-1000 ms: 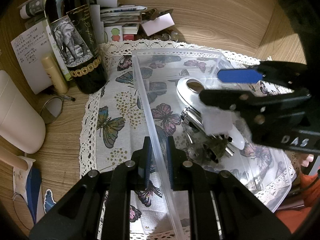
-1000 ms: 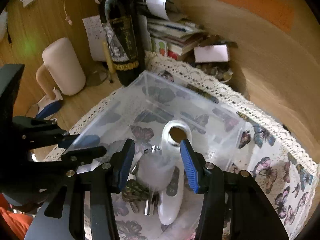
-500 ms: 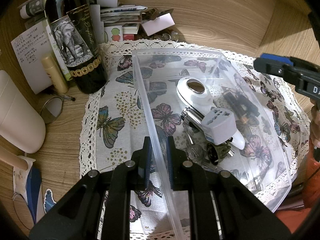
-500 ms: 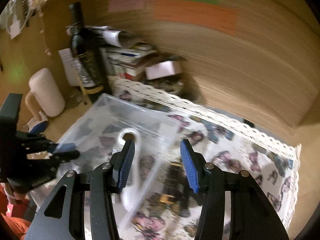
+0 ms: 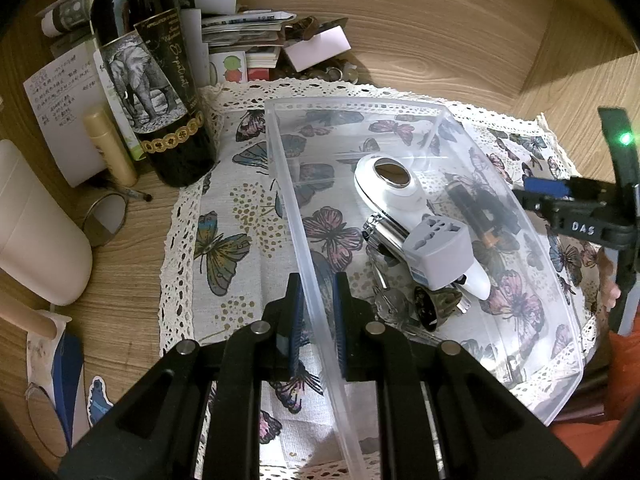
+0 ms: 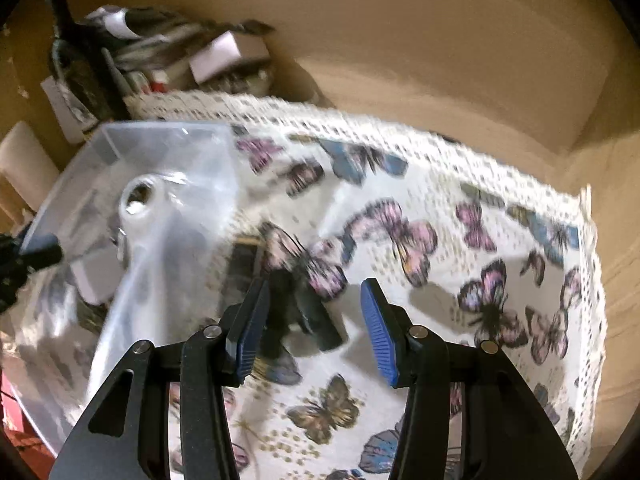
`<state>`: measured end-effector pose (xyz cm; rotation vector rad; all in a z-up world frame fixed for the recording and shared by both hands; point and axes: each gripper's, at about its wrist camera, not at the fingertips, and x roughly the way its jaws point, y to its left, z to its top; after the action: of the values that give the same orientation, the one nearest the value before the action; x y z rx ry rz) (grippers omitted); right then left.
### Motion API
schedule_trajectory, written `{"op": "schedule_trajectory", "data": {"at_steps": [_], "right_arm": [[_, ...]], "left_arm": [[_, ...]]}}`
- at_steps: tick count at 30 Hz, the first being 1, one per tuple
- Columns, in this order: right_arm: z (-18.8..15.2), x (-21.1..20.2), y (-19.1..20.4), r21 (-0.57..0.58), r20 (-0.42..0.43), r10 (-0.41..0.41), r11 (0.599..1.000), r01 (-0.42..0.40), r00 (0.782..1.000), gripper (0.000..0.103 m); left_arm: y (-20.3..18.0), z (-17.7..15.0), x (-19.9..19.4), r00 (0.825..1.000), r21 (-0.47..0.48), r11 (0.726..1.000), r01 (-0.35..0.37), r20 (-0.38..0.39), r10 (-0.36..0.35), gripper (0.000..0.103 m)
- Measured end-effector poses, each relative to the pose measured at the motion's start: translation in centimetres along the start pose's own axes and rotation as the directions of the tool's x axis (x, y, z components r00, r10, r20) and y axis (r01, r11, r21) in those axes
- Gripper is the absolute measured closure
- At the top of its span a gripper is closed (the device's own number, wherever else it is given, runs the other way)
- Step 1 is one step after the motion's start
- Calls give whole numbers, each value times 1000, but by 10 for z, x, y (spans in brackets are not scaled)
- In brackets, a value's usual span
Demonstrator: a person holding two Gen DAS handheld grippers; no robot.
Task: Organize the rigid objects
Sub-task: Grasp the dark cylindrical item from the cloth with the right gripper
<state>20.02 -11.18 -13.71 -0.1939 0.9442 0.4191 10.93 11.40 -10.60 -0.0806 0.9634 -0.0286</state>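
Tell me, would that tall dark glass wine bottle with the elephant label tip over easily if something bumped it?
Probably somewhat. The tall dark glass wine bottle stands upright on a narrow base, so a knock near its neck could topple it. It looks heavy for its size, which should steady it against light nudges. Being glass, it may crack if it falls on the wooden desk.

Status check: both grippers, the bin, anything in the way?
Left gripper shut on clear bin wall. Right gripper open, empty, over dark object on butterfly cloth beside bin. Plug adapter in bin. Nothing blocking.
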Motion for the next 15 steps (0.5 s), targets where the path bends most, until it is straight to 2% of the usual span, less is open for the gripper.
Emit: {"op": "schedule_trajectory", "data": {"at_steps": [7,10,11,12,14,15], "right_arm": [[-17,22,-15,29,-76,2,1000,0,997,59],[-19,27,-13,21,-68,9,1000,-7,998,58],[-18,27,-12,18,-66,8,1000,-7,998,64],[-17,27,-11,16,-59,11,1000,-10,998,75],[-13,28,-8,1,-60,19,1000,-18,998,85],[-12,26,-7,-5,-53,12,1000,-13,998,86]], "left_arm": [[3,1,0,1000,2,1000,0,2,0,90],[3,1,1,1000,2,1000,-1,1,1,90],[3,1,1,1000,2,1000,-1,1,1,90],[3,1,1,1000,2,1000,0,1,0,90],[3,1,1,1000,3,1000,-1,0,1,90],[3,1,0,1000,4,1000,-1,1,1,90]]}}
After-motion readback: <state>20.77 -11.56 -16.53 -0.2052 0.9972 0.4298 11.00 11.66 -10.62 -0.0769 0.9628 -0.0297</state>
